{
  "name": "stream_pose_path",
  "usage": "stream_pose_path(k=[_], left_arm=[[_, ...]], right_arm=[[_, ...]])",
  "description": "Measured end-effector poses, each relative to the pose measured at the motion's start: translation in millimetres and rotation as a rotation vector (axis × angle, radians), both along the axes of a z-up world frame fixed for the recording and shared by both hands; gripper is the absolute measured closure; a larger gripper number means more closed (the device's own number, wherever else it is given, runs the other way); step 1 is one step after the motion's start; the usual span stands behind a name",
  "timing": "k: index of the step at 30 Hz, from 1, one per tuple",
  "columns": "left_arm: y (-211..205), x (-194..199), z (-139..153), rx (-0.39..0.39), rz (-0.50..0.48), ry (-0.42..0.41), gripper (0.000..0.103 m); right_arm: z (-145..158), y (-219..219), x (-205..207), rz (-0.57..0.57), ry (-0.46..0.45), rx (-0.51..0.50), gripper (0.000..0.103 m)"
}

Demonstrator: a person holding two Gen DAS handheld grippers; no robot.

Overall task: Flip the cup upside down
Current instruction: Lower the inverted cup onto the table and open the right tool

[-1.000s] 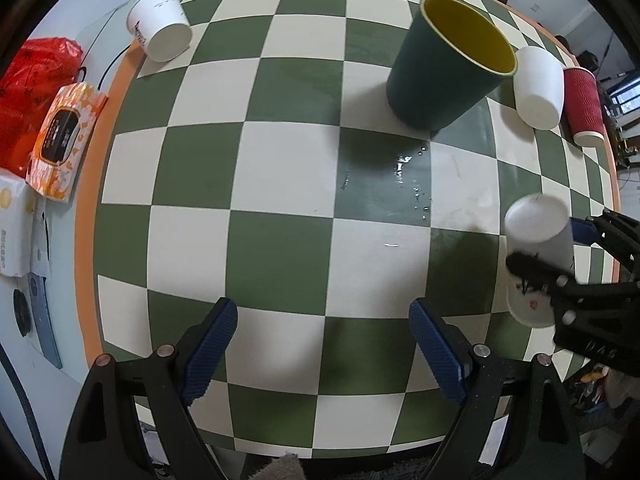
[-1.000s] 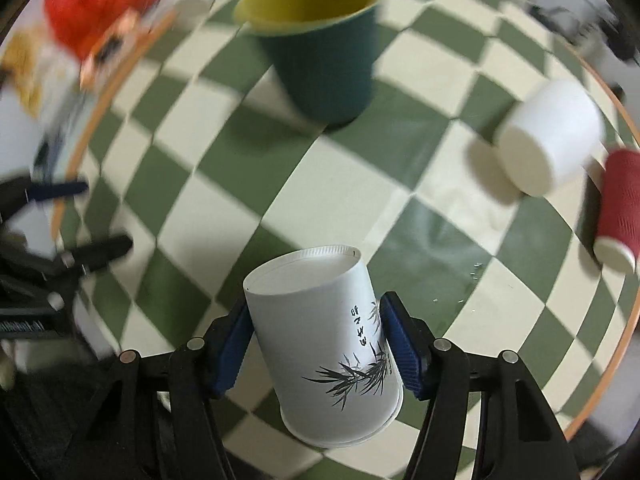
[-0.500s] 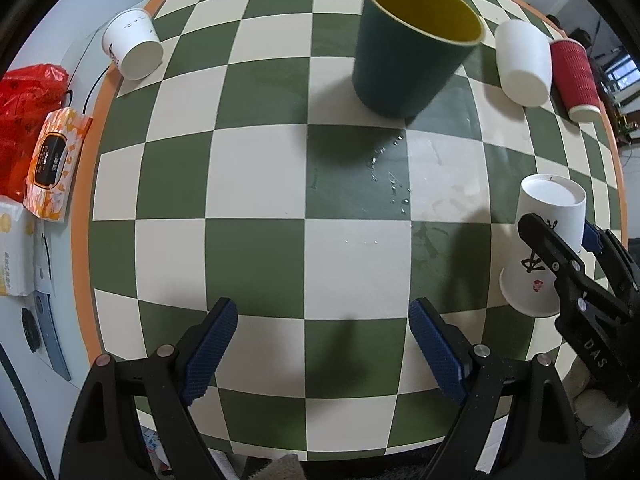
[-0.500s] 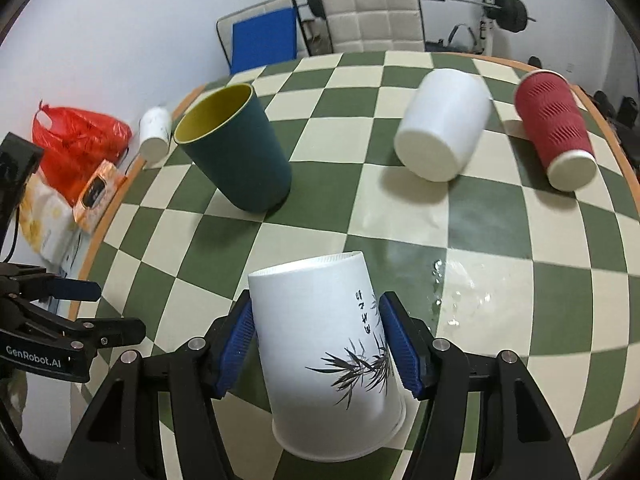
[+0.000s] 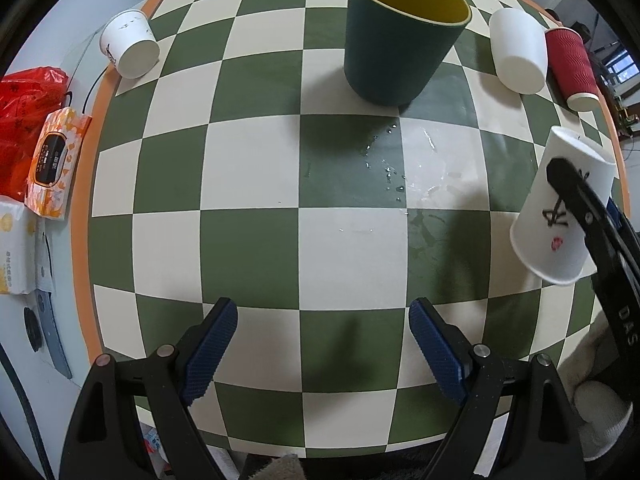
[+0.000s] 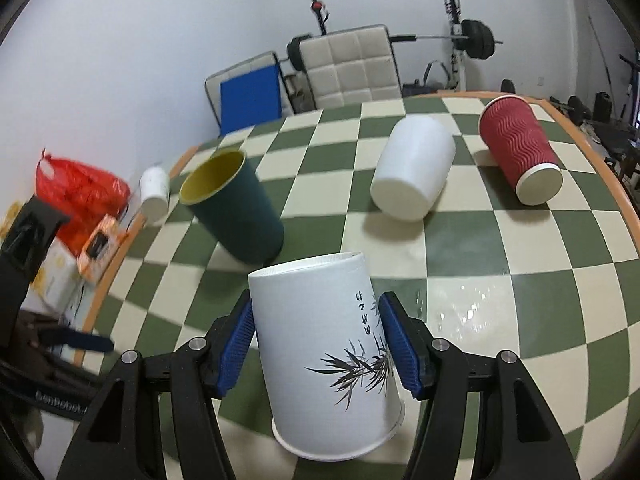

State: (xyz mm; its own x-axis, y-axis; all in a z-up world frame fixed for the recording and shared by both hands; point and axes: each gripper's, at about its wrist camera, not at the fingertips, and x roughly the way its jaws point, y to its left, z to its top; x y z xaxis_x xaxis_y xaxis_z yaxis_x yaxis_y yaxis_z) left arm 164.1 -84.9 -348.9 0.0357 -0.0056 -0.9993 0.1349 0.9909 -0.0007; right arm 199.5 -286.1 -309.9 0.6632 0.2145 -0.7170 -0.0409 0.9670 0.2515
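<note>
My right gripper (image 6: 318,340) is shut on a white paper cup (image 6: 324,356) printed with black bamboo. The cup is upside down, base up and rim down, held just above the checkered table (image 6: 520,240). In the left wrist view the same cup (image 5: 560,216) hangs tilted at the right edge, with the right gripper's black finger across it. My left gripper (image 5: 324,352) is open and empty above the table's near edge (image 5: 280,432).
A dark green cup with yellow inside (image 5: 400,48) stands upright at the back. A white cup (image 5: 518,56) and a red ribbed cup (image 5: 572,66) lie on their sides at the right. A small white cup (image 5: 130,50) lies left. Water drops (image 5: 384,168) wet the middle. Packets (image 5: 54,160) lie off-table left.
The right gripper has turned the bamboo cup from slanted to nearly upright with its base on top, and lowered it toward the table. The left gripper drew back slightly.
</note>
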Motion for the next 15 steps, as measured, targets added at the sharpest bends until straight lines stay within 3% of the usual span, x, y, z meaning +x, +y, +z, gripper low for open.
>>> stream_pose_path(k=[6,15], left_arm=[[2.8,-1.5,-2.3,0.009,-0.004,-0.001,0.015],[-1.9,-8.2,-3.1,0.012,-0.021,-0.013,0.015]], right_arm=[[-1.6,-5.6,-17.2,-0.038,-0.096,-0.019,0.039],[-13.9,-8.7,-37.9,-0.019,-0.082,-0.017,0.038]])
